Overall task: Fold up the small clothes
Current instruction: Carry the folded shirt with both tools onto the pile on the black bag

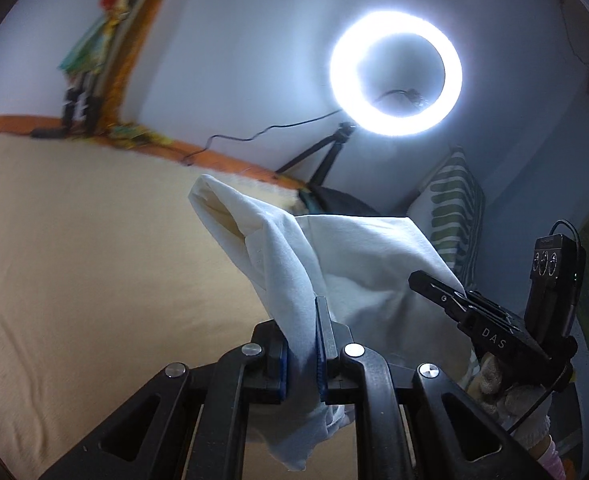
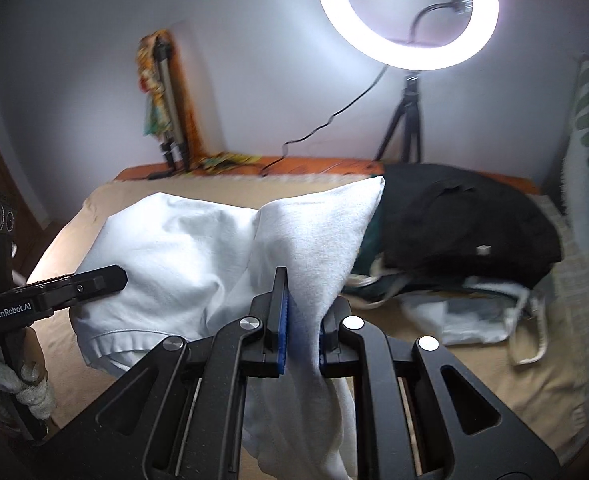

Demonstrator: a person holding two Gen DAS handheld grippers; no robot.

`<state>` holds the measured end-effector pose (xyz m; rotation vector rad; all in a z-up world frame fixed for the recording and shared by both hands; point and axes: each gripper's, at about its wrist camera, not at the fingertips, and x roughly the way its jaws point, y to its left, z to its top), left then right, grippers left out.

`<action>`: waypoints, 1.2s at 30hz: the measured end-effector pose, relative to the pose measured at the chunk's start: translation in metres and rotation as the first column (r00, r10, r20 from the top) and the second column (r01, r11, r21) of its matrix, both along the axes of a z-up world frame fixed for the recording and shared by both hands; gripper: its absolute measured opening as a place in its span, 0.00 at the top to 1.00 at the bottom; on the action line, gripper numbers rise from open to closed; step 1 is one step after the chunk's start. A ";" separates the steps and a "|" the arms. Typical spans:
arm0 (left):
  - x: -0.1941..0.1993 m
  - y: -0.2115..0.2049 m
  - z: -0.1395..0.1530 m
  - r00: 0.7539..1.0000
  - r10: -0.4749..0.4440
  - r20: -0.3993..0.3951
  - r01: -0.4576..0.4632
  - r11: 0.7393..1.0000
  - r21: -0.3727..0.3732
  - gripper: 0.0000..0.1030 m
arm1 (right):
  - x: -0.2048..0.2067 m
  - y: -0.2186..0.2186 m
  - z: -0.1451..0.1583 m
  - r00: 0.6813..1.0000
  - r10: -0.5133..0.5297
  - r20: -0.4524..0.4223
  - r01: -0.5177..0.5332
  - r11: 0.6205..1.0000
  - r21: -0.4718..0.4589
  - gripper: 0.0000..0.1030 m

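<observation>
Early in the fold, by the look of it: white garment [image 2: 166,256] lifted off the beige bed [image 1: 74,260], no crease laid yet, dark clothes pile [image 2: 462,220] waiting untouched. Left gripper [image 1: 303,344] clamped on one bunched edge, cloth pinched between its blue pads. Right gripper [image 2: 300,328] clamped likewise on the other edge. Garment slung between both, sagging toward the bed.

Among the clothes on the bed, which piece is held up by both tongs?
The white cotton garment: left tongs and right tongs each pinch it. The black garment and the pale pieces beneath it lie untouched on the bed.
</observation>
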<state>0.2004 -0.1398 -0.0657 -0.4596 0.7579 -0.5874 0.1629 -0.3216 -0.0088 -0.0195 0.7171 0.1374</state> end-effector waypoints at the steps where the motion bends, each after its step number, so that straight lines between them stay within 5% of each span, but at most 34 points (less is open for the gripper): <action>1: 0.007 -0.012 0.005 1.000 -0.014 0.014 0.013 1.000 0.005 0.93 | 0.001 -0.012 0.006 1.000 -0.016 0.012 0.016 1.000 -0.004 0.89; 18: 0.122 -0.173 0.044 0.988 -0.091 0.128 0.088 0.996 0.026 0.93 | 0.074 -0.182 0.060 0.952 -0.248 0.178 0.255 0.967 -0.018 0.89; 30: 0.172 -0.217 0.005 0.990 -0.078 0.114 0.065 0.991 0.118 0.93 | 0.133 -0.234 0.018 0.944 -0.291 0.157 0.291 0.956 0.020 0.89; 36: 0.173 -0.228 -0.015 0.989 -0.078 0.123 0.048 0.972 0.231 0.90 | 0.151 -0.235 -0.013 0.954 -0.284 0.099 0.291 0.954 -0.065 0.89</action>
